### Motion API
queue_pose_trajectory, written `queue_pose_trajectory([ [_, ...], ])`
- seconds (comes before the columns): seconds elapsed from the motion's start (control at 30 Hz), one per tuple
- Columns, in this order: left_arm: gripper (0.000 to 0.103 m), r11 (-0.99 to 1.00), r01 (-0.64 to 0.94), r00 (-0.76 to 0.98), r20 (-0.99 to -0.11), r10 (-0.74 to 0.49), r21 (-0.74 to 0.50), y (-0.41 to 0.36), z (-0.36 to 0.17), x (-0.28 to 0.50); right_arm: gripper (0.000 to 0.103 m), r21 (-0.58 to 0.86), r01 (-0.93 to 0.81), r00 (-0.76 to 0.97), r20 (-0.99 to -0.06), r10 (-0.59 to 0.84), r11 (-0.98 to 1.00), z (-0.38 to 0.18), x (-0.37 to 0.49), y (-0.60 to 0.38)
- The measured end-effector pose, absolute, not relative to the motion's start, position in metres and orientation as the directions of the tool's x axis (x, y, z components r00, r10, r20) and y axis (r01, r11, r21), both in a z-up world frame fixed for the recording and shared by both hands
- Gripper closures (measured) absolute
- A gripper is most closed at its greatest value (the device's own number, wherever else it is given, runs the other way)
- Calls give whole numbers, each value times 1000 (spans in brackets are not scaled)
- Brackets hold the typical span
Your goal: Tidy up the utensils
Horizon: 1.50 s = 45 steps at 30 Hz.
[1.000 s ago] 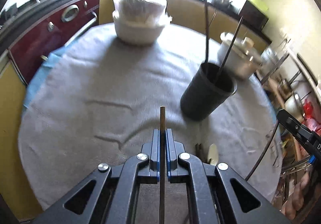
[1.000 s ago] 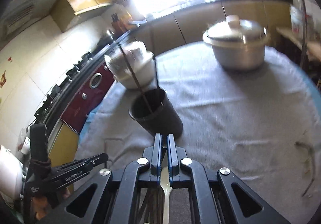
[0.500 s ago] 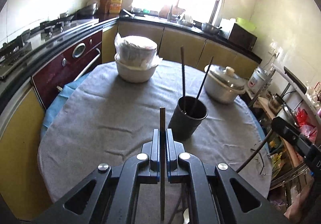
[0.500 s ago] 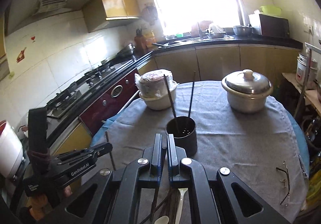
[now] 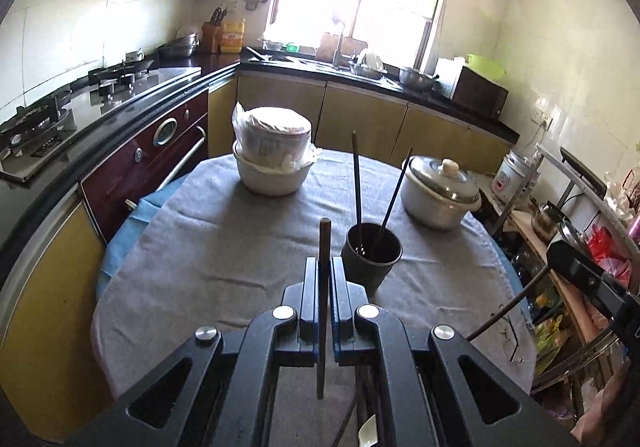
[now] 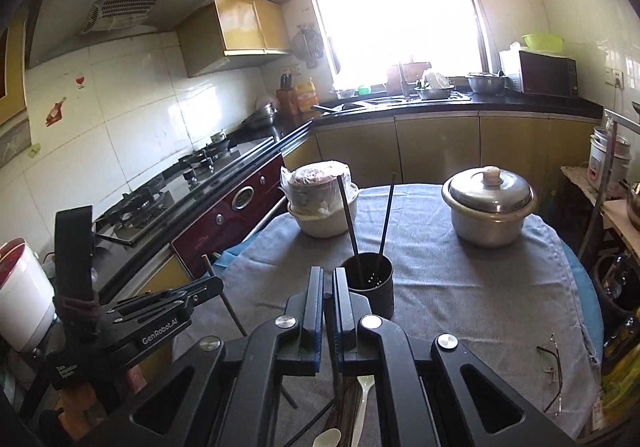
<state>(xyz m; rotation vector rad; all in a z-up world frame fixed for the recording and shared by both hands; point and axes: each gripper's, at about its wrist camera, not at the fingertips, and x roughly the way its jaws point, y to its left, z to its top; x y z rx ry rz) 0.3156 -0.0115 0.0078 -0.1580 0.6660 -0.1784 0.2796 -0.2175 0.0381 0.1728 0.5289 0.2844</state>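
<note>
Fingers: left gripper (image 5: 325,285) pinched on a brown chopstick (image 5: 323,247), which runs between the pads, its tip poking out ahead and its tail hanging below. Right gripper (image 6: 328,295) also clamped narrow on a dark chopstick (image 6: 334,359); most of its length trails under the fingers, only a stub showing at the tips.

Tabletop (image 5: 224,239), grey cloth, round, spreads ahead of and below both grippers. Lidded pot (image 5: 440,191) far right of the left fingers; stacked wrapped bowls (image 5: 274,155) far ahead, left.

Black cup (image 5: 373,255), the target by my reading, sits just ahead and right of the left fingers, directly ahead of the right ones. Two dark sticks (image 5: 356,183) already lean in it, splayed apart.

Risks, largest first:
- Cup looks light and tall; a stick catching its rim on the way in could tip it and spill the pair.
- Both grippers converge on one small mouth, so they could collide.
- Standing sticks block the entry; a descending tip may strike them and skew.
- Thin round stick in flat pads may swivel and miss.
- Spoon (image 6: 362,403) and loose sticks under the right fingers could get swept off the edge.
- Spectacles (image 6: 550,367) to the right, near the edge, likewise.
</note>
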Motion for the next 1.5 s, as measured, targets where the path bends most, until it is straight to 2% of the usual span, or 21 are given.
queue_pose_trajectory([
  [0.13, 99, 972, 116, 779, -589, -216, -203, -13, 15, 319, 99, 233, -220, 832, -461, 307, 947, 47, 279, -222],
  [0.17, 99, 972, 117, 779, -589, -217, -203, -15, 17, 320, 103, 231, -219, 831, -464, 306, 948, 48, 280, -223],
  [0.43, 99, 972, 131, 778, -588, -222, -194, -23, 17, 324, 103, 234, -196, 831, -477, 288, 952, 43, 287, -231],
  [0.6, 99, 972, 123, 761, -610, -221, -199, -17, 7, 328, 102, 303, -259, 740, -548, 390, 917, 6, 299, -237],
  [0.77, 99, 977, 87, 754, -627, -193, -196, 3, -4, 331, 99, 329, -324, 587, -666, 461, 887, -58, 316, -228],
  [0.8, 99, 978, 75, 756, -629, -183, -194, 10, -5, 330, 96, 326, -337, 566, -679, 467, 883, -66, 318, -227],
  [0.87, 98, 978, 62, 750, -637, -177, -199, 22, -7, 330, 80, 331, -365, 518, -704, 486, 870, -88, 320, -219],
  [0.9, 98, 978, 50, 747, -643, -172, -204, 30, -8, 330, 63, 343, -391, 488, -709, 509, 854, -98, 323, -212],
  [0.97, 98, 976, 29, 744, -648, -164, -214, 43, -9, 329, 36, 326, -441, 463, -715, 523, 836, -107, 323, -197],
  [1.2, 98, 972, -55, 757, -644, -109, -228, 89, -7, 326, 38, 237, -659, 297, -789, 537, 713, -130, 330, -120],
  [1.33, 98, 966, -96, 752, -654, -87, -239, 107, -13, 334, 51, 220, -740, 184, -843, 506, 635, -154, 337, -83],
  [1.5, 98, 960, -106, 747, -658, -94, -258, 118, -15, 341, 65, 199, -786, 124, -877, 464, 586, -171, 344, -53],
])
